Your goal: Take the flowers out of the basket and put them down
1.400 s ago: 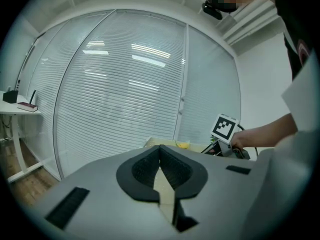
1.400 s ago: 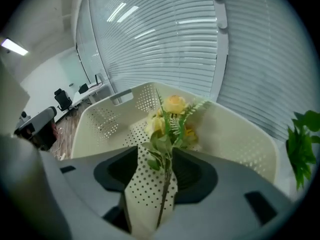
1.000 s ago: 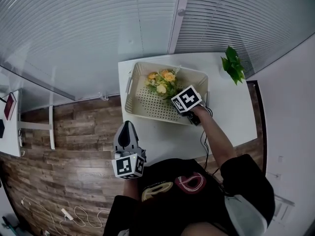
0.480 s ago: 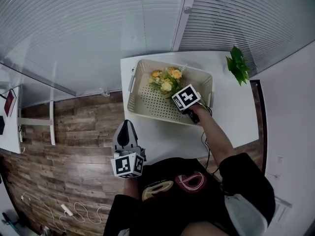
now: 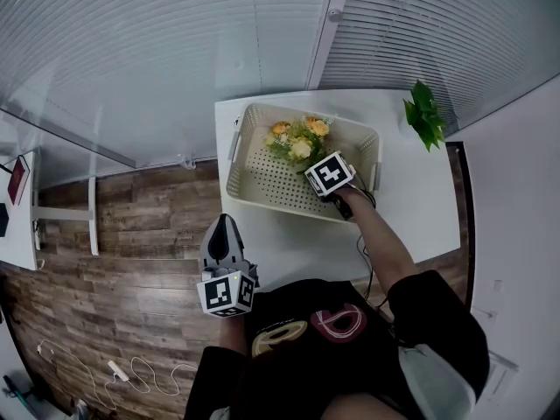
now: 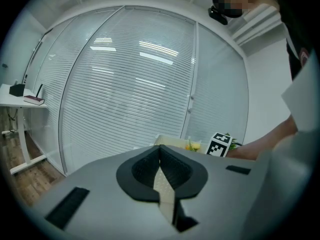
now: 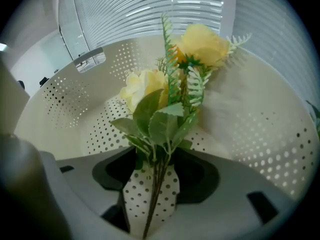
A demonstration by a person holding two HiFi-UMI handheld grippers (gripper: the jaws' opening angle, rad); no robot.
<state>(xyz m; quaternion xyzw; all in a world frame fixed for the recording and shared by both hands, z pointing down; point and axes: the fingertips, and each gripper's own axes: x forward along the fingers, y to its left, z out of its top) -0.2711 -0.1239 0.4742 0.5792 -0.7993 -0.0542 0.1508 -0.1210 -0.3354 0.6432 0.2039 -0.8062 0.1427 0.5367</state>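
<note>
A small bunch of yellow and orange flowers (image 5: 300, 140) with green leaves lies in the cream perforated basket (image 5: 238, 151) on the white table (image 5: 297, 243). My right gripper (image 5: 315, 161) reaches into the basket from the lower right. In the right gripper view the thin stems (image 7: 156, 189) run up the gap between the jaws of the right gripper (image 7: 150, 176). Basket floor shows on both sides of the stems, so the pads are apart from them. The blooms (image 7: 200, 44) stand against the basket wall (image 7: 75, 94). My left gripper (image 5: 225, 227) hangs shut over the floor, left of the table, holding nothing (image 6: 160, 151).
A green leafy plant (image 5: 422, 116) stands at the table's far right corner. A black cable (image 5: 360, 239) trails over the table's near edge. Glass walls with blinds rise behind the table. Wooden floor (image 5: 131, 234) lies to the left, with a white desk (image 5: 16, 226) beyond.
My right gripper has crept a little further into the basket toward the flowers. The left gripper has stayed where it was.
</note>
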